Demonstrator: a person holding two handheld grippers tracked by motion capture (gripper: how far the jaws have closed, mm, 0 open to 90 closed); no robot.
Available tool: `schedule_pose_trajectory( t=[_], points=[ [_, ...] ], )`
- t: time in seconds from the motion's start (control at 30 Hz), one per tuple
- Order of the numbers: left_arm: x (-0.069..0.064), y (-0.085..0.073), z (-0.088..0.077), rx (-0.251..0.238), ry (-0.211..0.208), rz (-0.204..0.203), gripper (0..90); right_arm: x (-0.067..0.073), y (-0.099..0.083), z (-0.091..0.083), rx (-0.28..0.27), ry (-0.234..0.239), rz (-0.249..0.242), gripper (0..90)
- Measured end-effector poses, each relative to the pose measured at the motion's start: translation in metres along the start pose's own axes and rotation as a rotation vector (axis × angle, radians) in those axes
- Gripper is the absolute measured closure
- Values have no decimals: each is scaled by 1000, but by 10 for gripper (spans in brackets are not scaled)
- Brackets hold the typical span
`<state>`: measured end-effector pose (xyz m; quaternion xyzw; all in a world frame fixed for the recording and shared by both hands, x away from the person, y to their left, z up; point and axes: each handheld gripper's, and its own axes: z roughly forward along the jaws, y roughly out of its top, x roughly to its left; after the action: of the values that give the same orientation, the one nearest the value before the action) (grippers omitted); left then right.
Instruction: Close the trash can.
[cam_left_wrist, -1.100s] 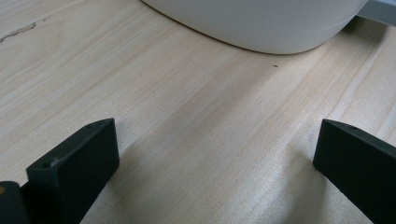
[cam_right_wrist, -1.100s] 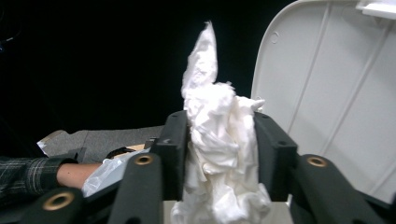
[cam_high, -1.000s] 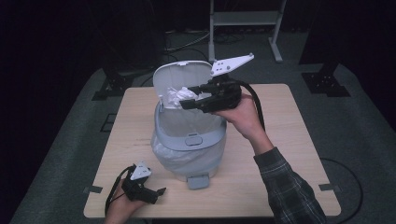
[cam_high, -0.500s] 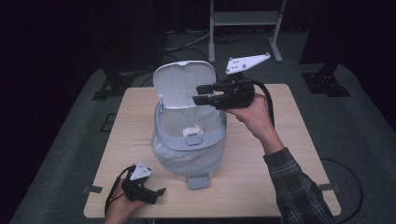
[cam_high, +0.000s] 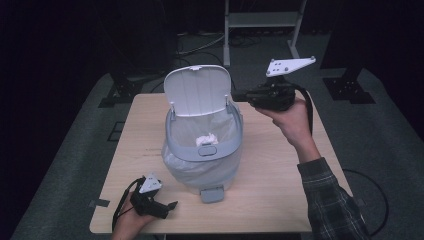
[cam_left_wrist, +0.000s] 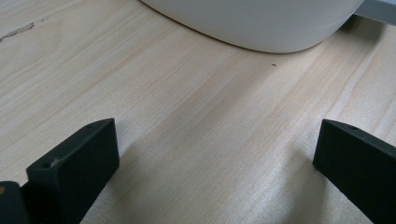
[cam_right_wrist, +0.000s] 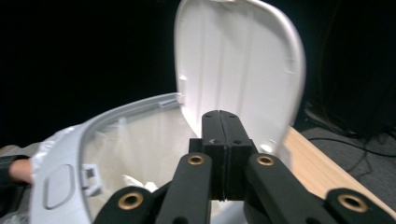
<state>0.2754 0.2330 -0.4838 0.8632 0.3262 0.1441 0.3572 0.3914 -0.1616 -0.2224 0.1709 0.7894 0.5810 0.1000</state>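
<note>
**Open bin on a table, one gripper empty and closed beside its lid**

Dark floor and black surroundings framed a pale wooden table (cam_high: 280, 165) in the middle of the high view, with a metal shelf frame (cam_high: 262, 20) at the top centre. On the table, slightly left of centre, stood a small grey-white pedal bin (cam_high: 202, 160) lined with a thin plastic bag. Its lid (cam_high: 198, 92) stood upright at the back, and a crumpled white wad of paper (cam_high: 207, 139) lay inside, low in the liner. A foot pedal (cam_high: 212, 194) jutted from the base toward the bottom of the frame.

The bin looked like light, hollow plastic, stiff in the rim and lid but likely to slide or tip on the smooth wood if pushed hard. The liner seemed flimsy and easy to snag. The lid's upper edge or the rim band appeared the soundest places to press or grip; the lid probably swings freely on its hinge and needs only a gentle touch.

The right gripper (cam_high: 239, 96) was held level at the upper right of the high view, its tip just beside the right edge of the lid; whether it touched could not be told. Its jaws had just been closing, and in the right gripper view the two black fingers (cam_right_wrist: 212, 154) met flat together with nothing between them.

The left gripper (cam_high: 170, 206) rested low on the table at the lower left, near the bin's base. In the left gripper view its jaws stood wide apart over bare wood, holding nothing.
</note>
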Motion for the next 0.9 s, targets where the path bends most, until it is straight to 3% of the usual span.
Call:
schedule_pose_trajectory(
  t=[0.33, 0.57, 0.9],
  points=[
    [0, 0, 0, -1, -2, 1, 0, -25, -4, -6, -18, -100, 18, 900],
    [0, 0, 0, 0, -2, 1, 0, -48, -2, 5, -30, -103, 47, 899],
    [0, 0, 0, -2, -2, 1, 0, -62, 8, 35, -22, -105, 54, 897]
  ],
)
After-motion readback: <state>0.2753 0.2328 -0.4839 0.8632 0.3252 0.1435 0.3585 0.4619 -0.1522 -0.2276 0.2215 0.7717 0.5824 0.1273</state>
